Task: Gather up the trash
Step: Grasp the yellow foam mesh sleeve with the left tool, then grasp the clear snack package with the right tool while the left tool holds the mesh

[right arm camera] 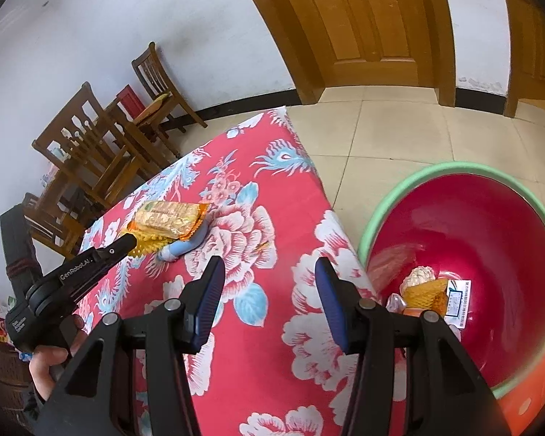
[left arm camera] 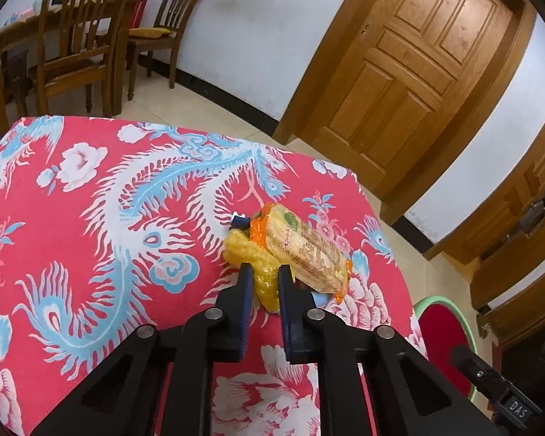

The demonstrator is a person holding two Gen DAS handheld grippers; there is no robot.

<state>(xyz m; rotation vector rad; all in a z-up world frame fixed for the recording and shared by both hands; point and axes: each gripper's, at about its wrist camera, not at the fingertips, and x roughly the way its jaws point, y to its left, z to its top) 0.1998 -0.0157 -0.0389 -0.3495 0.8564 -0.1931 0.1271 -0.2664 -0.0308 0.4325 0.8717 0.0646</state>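
On the red flowered tablecloth (left arm camera: 91,189) lies a small heap of trash: a yellow foam fruit net (left arm camera: 263,276), an orange-edged biscuit packet (left arm camera: 309,250) resting on it, and a bluish tube (right arm camera: 185,247) underneath. My left gripper (left arm camera: 266,272) is shut on the yellow foam net, its pads pinching the net's near end. It also shows in the right wrist view as the left gripper (right arm camera: 129,245), held by a hand (right arm camera: 49,363). My right gripper (right arm camera: 269,272) stands open above the cloth (right arm camera: 258,345) near the table's right edge, with nothing between its fingers.
A red basin with a green rim (right arm camera: 392,196) stands on the floor right of the table, holding a foam net and some wrappers (right arm camera: 428,290). Wooden chairs (left arm camera: 80,36) and a table stand at the far wall. Wooden doors (left arm camera: 410,72) lie beyond the tiled floor.
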